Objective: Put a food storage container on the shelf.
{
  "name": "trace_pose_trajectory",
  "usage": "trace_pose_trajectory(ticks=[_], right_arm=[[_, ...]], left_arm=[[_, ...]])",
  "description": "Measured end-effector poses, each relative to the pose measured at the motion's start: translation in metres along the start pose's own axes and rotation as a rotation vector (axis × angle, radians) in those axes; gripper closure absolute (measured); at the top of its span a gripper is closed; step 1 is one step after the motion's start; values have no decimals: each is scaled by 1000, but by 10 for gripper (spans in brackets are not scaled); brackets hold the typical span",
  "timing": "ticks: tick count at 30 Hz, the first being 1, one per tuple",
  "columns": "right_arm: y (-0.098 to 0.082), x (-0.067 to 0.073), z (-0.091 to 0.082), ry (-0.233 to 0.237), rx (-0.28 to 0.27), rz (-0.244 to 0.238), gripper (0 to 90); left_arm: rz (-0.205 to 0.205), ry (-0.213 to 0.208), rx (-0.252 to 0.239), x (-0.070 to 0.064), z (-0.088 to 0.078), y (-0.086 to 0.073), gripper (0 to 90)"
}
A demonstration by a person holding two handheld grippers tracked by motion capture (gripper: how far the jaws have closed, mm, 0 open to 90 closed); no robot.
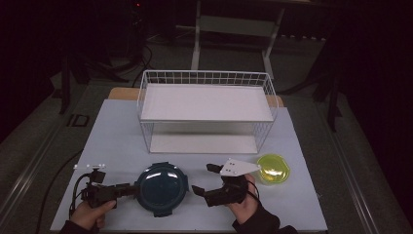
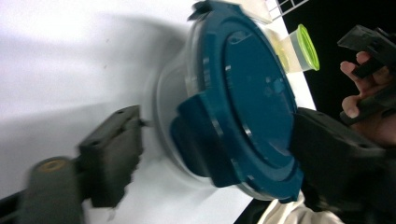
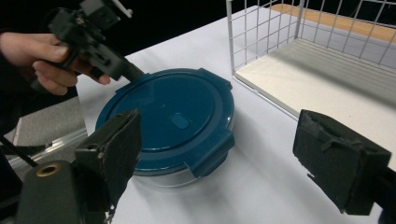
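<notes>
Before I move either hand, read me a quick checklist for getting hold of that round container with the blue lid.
1. Left gripper at the round container: ok, its jaws straddle the container's edge, one over the blue lid, one on the table side.
2. Left jaws pressing on it: cannot tell, the left gripper view is blurred.
3. Right gripper open: ok, jaws wide apart, nothing between them.
4. Right gripper lined up: ok, container's right edge lies just ahead of it, not yet touched.
5. Lid seated: ok, the lid lies flat on the clear bowl.
6. Yellow-green container out of the way: ok, to the right, apart.
7. Wire shelf free: ok.
</notes>
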State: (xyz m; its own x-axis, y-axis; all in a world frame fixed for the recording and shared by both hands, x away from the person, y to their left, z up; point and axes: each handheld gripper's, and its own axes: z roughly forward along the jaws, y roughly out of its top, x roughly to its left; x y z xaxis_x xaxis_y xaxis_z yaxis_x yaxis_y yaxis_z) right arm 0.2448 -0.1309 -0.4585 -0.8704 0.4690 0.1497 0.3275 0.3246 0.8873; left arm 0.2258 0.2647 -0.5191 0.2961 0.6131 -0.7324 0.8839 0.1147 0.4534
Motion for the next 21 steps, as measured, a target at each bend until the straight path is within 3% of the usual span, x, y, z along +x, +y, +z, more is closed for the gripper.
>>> trace_pose_trajectory(ticks=[2, 6, 9, 12, 16, 21], right_arm=[[0, 1, 1, 3, 7, -6, 147], [0, 2, 1, 1, 9, -15, 145], [0, 2, 1, -2, 15, -6, 143], [0, 2, 1, -5, 24, -5, 142], [-1, 1, 3, 4, 32, 7, 142], [-6, 0, 11, 10, 88, 75, 100]], left_arm=[[-46, -28, 15, 7, 2, 0, 243], [-81, -82, 35, 14, 4, 2, 318], [-96, -119, 57, 19, 7, 2, 429], [-121, -166, 88, 21, 13, 2, 464], [-140, -188, 92, 24, 13, 2, 502], [-113, -180, 82, 22, 13, 1, 511]])
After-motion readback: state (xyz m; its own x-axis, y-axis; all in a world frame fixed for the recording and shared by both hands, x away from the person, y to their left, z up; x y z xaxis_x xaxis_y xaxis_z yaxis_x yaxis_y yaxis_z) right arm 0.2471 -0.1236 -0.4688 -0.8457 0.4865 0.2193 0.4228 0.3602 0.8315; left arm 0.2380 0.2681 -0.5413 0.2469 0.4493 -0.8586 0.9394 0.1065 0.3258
